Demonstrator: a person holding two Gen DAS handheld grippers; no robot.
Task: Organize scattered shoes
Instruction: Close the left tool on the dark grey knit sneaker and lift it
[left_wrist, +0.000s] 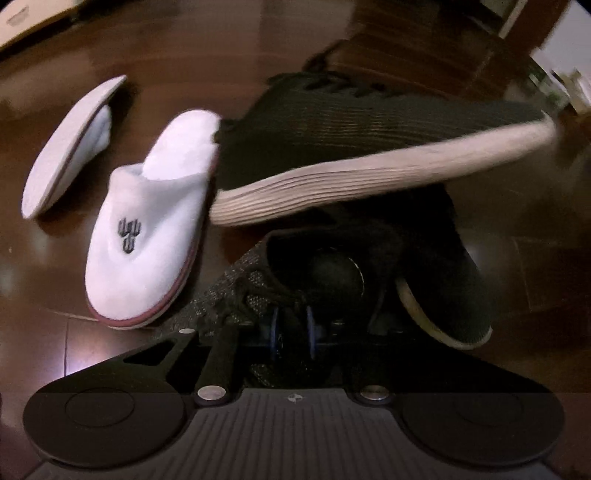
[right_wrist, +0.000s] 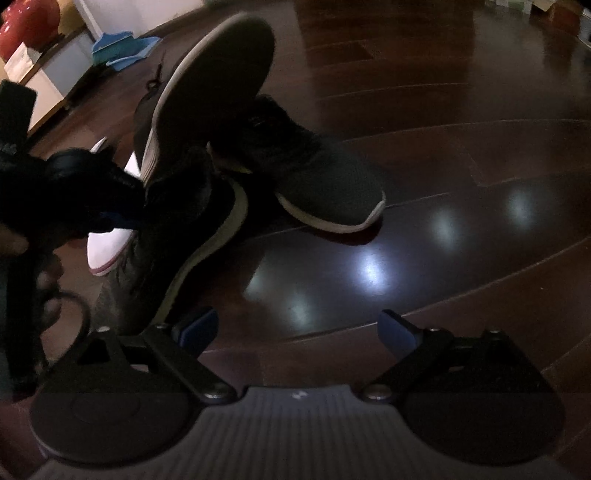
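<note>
Glossy dark wood plank floor (right_wrist: 461, 155) with lamp glints, pale cabinet (right_wrist: 40, 81), red round object (right_wrist: 26, 26)

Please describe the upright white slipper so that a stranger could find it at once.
On the dark wooden floor, left of the black sneakers, lie two white slippers. The upright slipper bears a dark embroidered emblem on its toe; the other slipper lies on its side, sole showing.
</note>
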